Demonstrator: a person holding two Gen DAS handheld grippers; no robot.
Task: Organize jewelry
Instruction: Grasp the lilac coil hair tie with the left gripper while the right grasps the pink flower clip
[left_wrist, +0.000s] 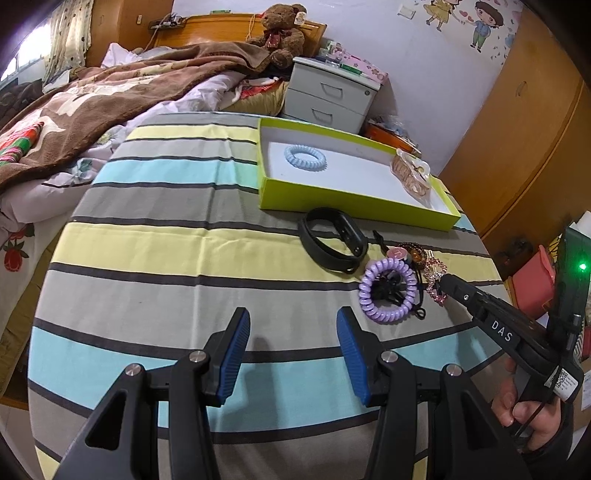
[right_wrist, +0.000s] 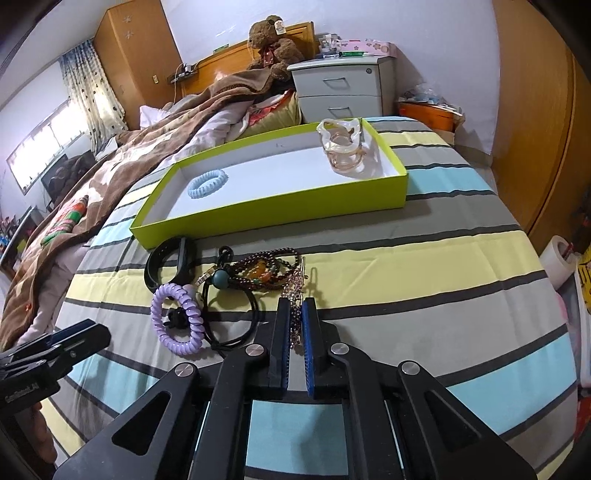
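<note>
A lime-green tray holds a pale blue coil hair tie and a clear hair claw. In front of it lie a black wristband, a purple coil hair tie, a bead bracelet and a pink rhinestone hair clip. My right gripper is shut on the rhinestone clip. My left gripper is open and empty, above the striped cloth, left of the pile.
The striped cloth covers the table. A bed with a brown blanket lies to the left. A grey drawer unit and wooden wardrobe stand behind. A tape roll sits off the right edge.
</note>
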